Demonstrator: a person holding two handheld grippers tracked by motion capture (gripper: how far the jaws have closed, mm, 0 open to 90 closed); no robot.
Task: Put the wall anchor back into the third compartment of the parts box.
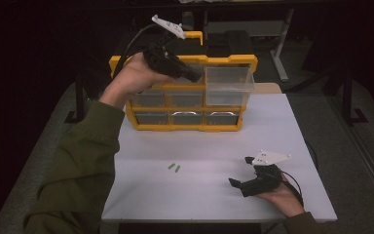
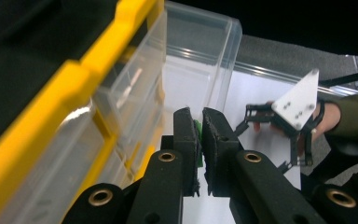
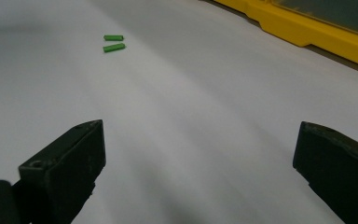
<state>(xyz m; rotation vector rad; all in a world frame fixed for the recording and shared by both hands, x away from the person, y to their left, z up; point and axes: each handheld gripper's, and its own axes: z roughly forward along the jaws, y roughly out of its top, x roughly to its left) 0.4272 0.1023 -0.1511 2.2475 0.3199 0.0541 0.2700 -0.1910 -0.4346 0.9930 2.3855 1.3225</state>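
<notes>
My left gripper (image 1: 194,74) is held up in front of the yellow drawer cabinet (image 1: 185,126), just left of its pulled-out clear drawer (image 1: 229,85). In the left gripper view its jaws (image 2: 201,115) are shut on a small green piece (image 2: 198,133), with the open drawer (image 2: 205,56) straight ahead. Two more green pieces (image 1: 174,167) lie side by side on the white table (image 1: 199,195). My right gripper (image 1: 240,171) rests near the table's front right, open with nothing between its jaws (image 3: 200,128). It faces the green pieces (image 3: 113,42).
The cabinet's other clear drawers (image 1: 185,117) are pushed in. A black case (image 1: 229,44) sits behind the cabinet. In the left gripper view the right gripper (image 2: 279,126) shows farther off over the table. The yellow cabinet base (image 3: 307,28) lies beyond the right gripper.
</notes>
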